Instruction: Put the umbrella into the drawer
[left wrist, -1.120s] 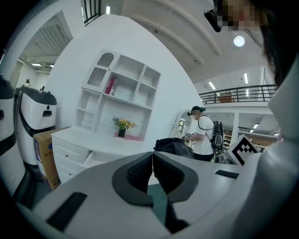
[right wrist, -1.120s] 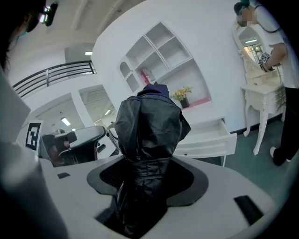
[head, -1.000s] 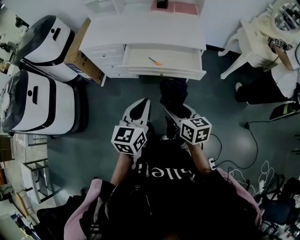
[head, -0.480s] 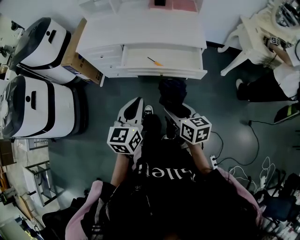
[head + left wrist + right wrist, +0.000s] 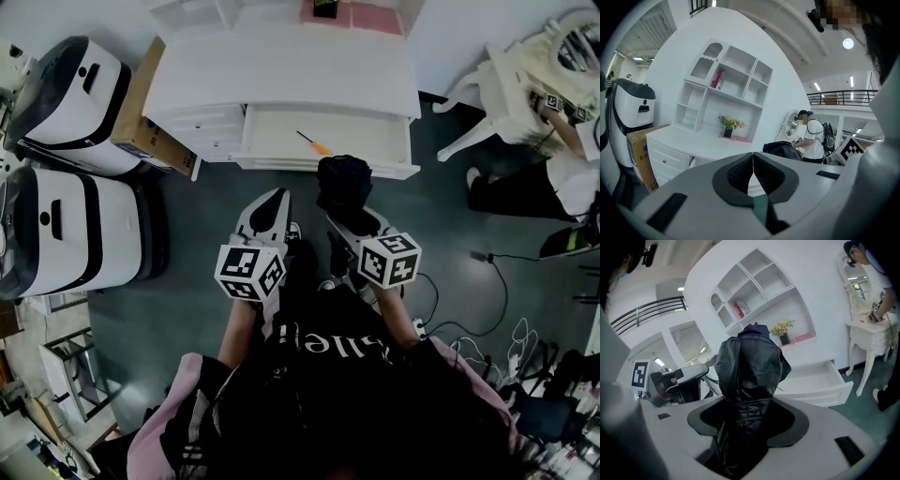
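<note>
Currently clamping umbrella (image 5: 344, 183) in right gripper (image 5: 345, 221), with left gripper (image 5: 272, 202) clenched empty; could snag drawer (image 5: 375, 137) front if lowered early.

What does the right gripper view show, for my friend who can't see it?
The right gripper is shut on a folded black umbrella that sticks up between its jaws. Behind it, a white drawer stands open.

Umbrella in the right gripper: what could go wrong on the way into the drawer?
The folded black fabric umbrella sticks out well past the jaws of the right gripper, so its loose end may catch the front edge of the open white drawer. A thin orange-handled tool already lies inside; the umbrella could land on it.
</note>
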`<state>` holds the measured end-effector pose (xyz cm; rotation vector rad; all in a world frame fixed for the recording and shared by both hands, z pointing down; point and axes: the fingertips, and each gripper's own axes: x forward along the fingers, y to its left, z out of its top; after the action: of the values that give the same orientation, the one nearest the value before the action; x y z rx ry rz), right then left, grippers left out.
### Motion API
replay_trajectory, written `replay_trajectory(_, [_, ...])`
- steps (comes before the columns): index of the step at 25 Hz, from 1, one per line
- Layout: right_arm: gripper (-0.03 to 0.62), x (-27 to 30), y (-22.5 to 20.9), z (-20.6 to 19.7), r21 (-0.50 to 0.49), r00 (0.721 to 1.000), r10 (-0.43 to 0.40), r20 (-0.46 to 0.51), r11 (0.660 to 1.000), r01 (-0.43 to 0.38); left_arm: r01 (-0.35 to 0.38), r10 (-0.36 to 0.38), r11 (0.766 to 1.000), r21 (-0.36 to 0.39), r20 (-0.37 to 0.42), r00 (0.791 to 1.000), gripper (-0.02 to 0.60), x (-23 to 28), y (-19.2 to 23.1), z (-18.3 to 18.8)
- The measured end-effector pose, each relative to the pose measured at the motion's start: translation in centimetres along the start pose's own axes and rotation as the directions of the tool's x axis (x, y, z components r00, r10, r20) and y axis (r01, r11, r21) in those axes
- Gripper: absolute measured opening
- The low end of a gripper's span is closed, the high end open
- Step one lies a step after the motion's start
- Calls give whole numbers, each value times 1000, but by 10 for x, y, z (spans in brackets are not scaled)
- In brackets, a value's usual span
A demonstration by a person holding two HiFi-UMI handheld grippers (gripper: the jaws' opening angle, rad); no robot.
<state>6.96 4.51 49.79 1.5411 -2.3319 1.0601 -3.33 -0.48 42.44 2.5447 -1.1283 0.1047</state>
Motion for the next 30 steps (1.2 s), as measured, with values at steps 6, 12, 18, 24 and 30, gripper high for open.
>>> replay_trajectory(6, [281, 51, -4, 34, 14, 1000, -23, -11, 1000, 23, 37, -37, 999, -7, 0, 999, 15, 42, 43, 25])
replay_trajectory(12, [282, 96, -7, 62, 25, 999, -49, -7, 998, 50, 73, -73, 997, -9, -19, 997, 15, 70, 81, 37])
replay_trajectory(18, [281, 139, -8, 95, 29, 996, -85, 14, 996, 85, 110, -110, 994, 1, -19, 994, 15, 96, 123, 56])
replay_trajectory(24, [281, 162, -18, 112, 42, 992, -125, 28, 991, 124, 118, -118, 993, -13, -18, 993, 15, 112, 153, 62])
replay_trajectory(30, [281, 173, -26, 112, 37, 988, -151, -6, 988, 151, 103, -104, 994, -42, -23, 994, 15, 118, 170, 63])
